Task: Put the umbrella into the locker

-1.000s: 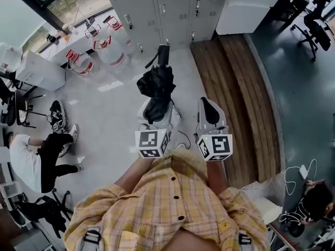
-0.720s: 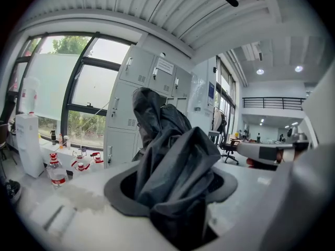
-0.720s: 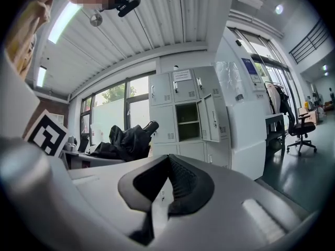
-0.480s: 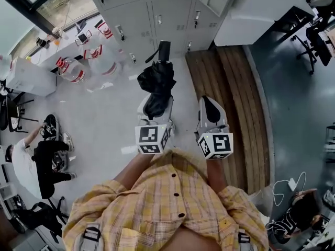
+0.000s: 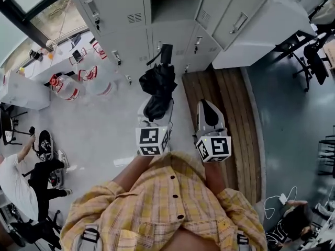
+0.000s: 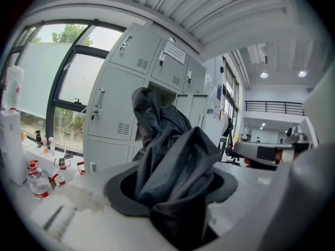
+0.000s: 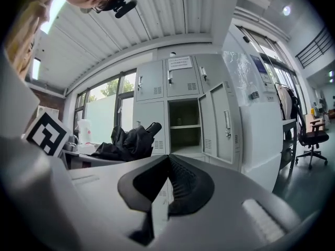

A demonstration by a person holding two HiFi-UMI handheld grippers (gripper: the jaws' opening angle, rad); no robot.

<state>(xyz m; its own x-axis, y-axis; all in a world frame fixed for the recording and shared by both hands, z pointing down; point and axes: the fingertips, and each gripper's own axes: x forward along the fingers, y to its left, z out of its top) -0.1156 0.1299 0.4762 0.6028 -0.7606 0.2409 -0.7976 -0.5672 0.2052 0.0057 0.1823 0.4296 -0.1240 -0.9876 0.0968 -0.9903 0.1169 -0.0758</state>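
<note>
At centre frame: black folded umbrella (image 5: 158, 85) was clamped between the left gripper (image 5: 155, 107) jaws, handle toward upper frame | right gripper (image 5: 208, 113) just right of it, jaws together, nothing held | open locker (image 5: 170, 1) stood at upper centre | water bottles (image 5: 65, 86) at left.

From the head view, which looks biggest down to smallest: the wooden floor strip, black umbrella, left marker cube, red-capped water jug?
1. wooden floor strip
2. umbrella
3. left marker cube and water jug look about alike; the jug lies farther off, so I won't rank them.
</note>
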